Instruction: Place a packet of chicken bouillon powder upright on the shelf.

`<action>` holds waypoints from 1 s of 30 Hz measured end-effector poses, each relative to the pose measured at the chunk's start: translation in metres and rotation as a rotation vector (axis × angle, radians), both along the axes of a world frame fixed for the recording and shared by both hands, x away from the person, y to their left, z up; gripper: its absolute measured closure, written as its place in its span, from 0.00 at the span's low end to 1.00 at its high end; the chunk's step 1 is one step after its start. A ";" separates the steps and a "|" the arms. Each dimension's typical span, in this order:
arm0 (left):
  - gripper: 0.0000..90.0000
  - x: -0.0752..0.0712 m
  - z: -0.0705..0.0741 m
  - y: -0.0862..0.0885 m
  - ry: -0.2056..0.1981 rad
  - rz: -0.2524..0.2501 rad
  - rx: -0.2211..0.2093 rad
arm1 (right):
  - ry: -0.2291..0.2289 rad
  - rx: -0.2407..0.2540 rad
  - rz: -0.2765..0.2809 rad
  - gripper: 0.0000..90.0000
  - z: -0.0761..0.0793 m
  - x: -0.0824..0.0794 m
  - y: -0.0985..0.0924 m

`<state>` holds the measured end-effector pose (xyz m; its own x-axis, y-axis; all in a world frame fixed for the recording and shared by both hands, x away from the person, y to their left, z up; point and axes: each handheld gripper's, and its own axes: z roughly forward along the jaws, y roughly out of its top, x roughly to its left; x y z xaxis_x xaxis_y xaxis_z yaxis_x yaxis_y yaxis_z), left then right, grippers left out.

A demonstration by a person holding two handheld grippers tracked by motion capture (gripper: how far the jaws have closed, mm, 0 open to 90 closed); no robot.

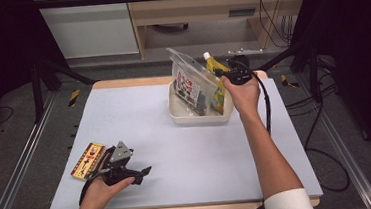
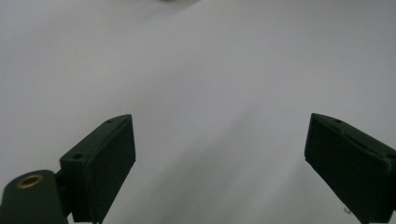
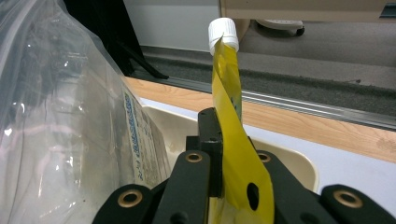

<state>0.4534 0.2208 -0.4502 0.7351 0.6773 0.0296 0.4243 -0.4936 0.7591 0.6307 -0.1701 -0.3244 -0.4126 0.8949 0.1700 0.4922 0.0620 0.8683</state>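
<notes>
My right claw (image 3: 219, 154) is clamping the yellow pouch (image 3: 233, 135) by its flat edge, jaws closed tight on the film, white cap (image 3: 223, 32) sticking up above. In the high view my right claw (image 1: 232, 75) is hanging over the far right side of the white tub (image 1: 194, 118), and the yellow pouch (image 1: 215, 79) is standing upright inside that tub, at its right end. A clear plastic bag (image 1: 187, 77) with a printed card in it is leaning in the same tub just left of the pouch; in the right gripper view the bag (image 3: 56, 121) is sitting close beside the claw. My left claw (image 1: 146, 172) is resting low on the tabletop (image 1: 139, 118) near the front left corner, jaws standing wide apart, nothing between them; the left gripper view is giving bare grey surface between the two pads (image 2: 105, 163). A small red-and-yellow packet (image 1: 87, 161) is lying flat just left of my left hand (image 1: 100, 189), well apart from the tub.
</notes>
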 end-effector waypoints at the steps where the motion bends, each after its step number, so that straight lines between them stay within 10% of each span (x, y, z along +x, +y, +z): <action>1: 0.09 0.000 0.000 0.000 0.000 -0.001 0.001 | 0.000 -0.002 0.000 1.00 0.000 0.000 0.000; 30: 0.09 0.000 0.000 0.001 -0.002 0.001 0.005 | 0.012 -0.042 -0.009 0.93 -0.007 -0.015 -0.002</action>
<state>0.4530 0.2219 -0.4500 0.7344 0.6779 0.0344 0.4231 -0.4968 0.7577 0.6155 -0.1719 -0.3315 -0.4024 0.9051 0.1372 0.5032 0.0935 0.8591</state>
